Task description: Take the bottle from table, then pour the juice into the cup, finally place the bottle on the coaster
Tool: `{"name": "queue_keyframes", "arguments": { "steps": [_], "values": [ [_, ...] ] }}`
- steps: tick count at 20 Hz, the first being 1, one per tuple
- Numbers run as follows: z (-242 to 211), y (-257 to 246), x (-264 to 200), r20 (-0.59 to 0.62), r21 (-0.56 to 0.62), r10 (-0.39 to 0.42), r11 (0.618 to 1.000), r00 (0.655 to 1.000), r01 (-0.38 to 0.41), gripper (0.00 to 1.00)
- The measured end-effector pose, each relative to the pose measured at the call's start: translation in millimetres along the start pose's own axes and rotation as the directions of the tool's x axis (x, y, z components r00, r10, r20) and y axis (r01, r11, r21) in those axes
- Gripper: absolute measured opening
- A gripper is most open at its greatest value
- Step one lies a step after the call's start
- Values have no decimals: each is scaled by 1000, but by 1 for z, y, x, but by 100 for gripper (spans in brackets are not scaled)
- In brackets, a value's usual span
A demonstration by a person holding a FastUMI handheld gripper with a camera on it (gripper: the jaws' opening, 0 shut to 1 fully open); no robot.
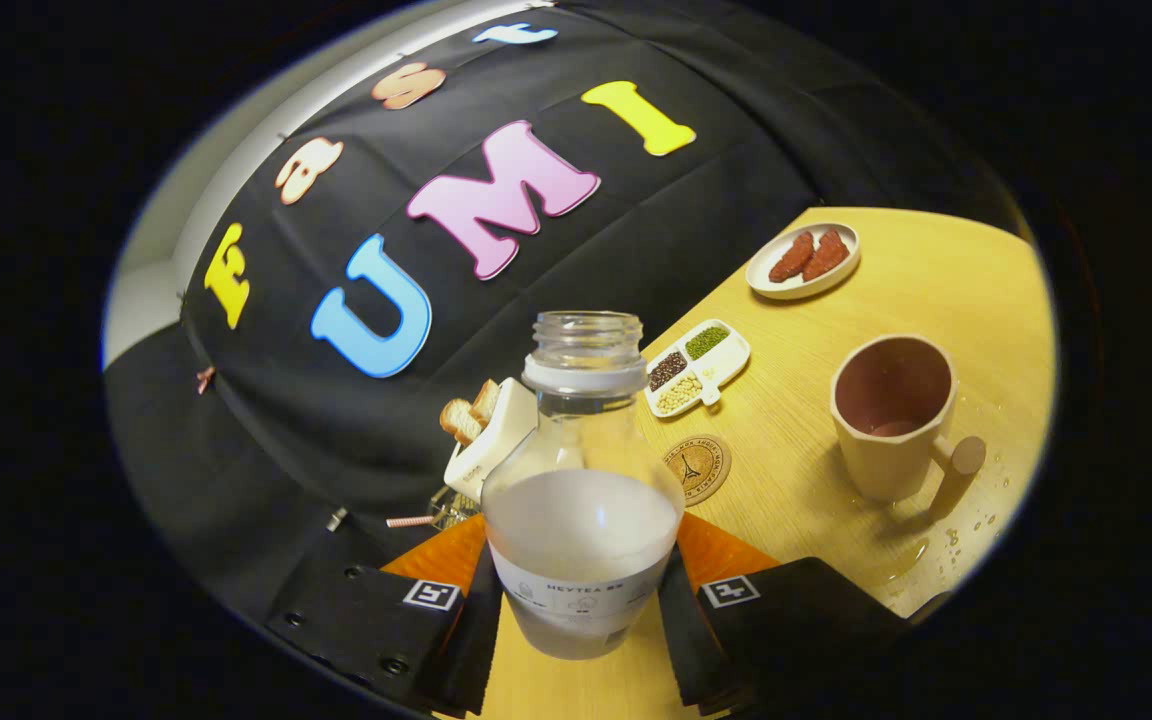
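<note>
A clear open-necked bottle, half full of pale cloudy juice, sits between my two fingers, and my gripper is shut on its lower body. The whole view is tilted, so the bottle is held off the wooden table. A round cork coaster lies just beyond the bottle to the right. Farther right stands a beige cup with a pinkish inside and a stubby handle; a little liquid shows at its bottom.
A white divided dish of beans and seeds lies beyond the coaster. A white plate with red-brown pieces is farther back. A white box with toast slices stands left of the bottle. Drops of liquid wet the table near the cup.
</note>
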State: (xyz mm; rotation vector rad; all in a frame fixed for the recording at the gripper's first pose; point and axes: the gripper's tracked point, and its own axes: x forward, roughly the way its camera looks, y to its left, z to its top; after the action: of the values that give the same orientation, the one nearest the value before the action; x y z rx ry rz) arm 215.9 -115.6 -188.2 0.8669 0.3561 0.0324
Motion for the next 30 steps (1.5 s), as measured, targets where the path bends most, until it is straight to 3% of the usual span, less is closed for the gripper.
{"name": "queue_keyframes", "arguments": {
  "steps": [4,9,19,23,30],
  "values": [
    [9,-18,2,-8,203,-31,979,999,32,72],
    [13,-32,10,-39,407,-85,909,996,93,72],
    [24,-52,21,-76,712,-146,685,986,156,72],
    [30,-49,29,-85,784,-127,604,988,145,72],
    [38,-52,37,-84,893,-131,431,988,133,72]
  ]
}}
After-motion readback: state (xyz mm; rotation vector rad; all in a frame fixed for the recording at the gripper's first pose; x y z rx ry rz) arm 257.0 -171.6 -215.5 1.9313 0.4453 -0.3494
